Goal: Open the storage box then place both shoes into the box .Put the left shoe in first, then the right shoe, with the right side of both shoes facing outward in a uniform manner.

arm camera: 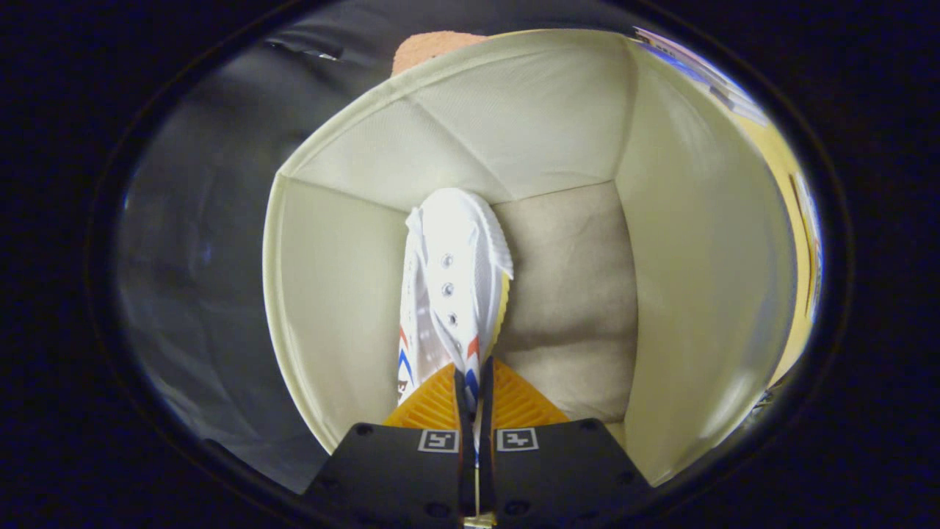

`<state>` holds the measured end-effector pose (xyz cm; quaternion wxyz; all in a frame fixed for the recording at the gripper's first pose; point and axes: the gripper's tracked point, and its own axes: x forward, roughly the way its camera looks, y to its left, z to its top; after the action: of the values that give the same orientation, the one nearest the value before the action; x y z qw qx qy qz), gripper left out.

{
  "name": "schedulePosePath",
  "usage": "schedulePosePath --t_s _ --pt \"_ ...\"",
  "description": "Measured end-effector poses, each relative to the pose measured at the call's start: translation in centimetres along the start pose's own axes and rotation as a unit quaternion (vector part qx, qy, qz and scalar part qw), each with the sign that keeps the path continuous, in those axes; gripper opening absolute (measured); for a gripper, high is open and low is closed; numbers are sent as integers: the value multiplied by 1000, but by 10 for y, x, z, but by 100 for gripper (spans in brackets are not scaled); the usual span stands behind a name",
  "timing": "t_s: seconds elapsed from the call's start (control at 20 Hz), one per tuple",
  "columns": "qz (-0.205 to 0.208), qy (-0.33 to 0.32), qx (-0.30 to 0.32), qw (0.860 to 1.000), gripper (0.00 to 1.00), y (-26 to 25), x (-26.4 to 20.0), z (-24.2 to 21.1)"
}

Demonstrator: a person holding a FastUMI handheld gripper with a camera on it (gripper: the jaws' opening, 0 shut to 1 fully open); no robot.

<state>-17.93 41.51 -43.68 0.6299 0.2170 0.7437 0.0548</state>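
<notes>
Two fingers: the gripper [475, 389] is pinched narrow on the side fabric of the shoe [449, 283]
Shoe: white, hanging toe-first between the fingers, inside the open storage box [698, 242]
Box floor: bare beside the shoe, well beyond the fingertips

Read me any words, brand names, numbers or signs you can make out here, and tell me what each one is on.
No readable text anywhere.
White shoe: red and blue stripe marks on its side, no letters legible.
Gripper, shut on the shoe's edge: two square coded markers, patterns rather than words.
Storage box: plain cream lining, nothing printed.
Printed sheets beyond the box rim: too blurred to read.
</notes>
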Motion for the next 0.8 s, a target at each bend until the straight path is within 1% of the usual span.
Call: schedulePosePath --t_s 0.1,0.15,0.25,0.3,0.35,0.4,0.5,0.65,0.7,0.8 --pt "-24 10 4 1000 5 -8 1 -4" --pt "-26 8 3 1000 5 -8 1 -2" --pt "-23 7 -4 1000 9 -9 1 -2" --pt "-20 10 -7 1000 9 -8 3 -3" --pt "-21 18 -7 1000 13 -9 0 -6" --pt "-15 26 -7 1000 13 -7 -1 -8" --pt "10 40 -19 999 22 -3 -7 -10" --pt "51 52 -2 997 18 -2 -21 -11" --pt "63 50 -1 997 16 -3 -30 -10" --pt "93 36 -1 995 16 0 -50 0"
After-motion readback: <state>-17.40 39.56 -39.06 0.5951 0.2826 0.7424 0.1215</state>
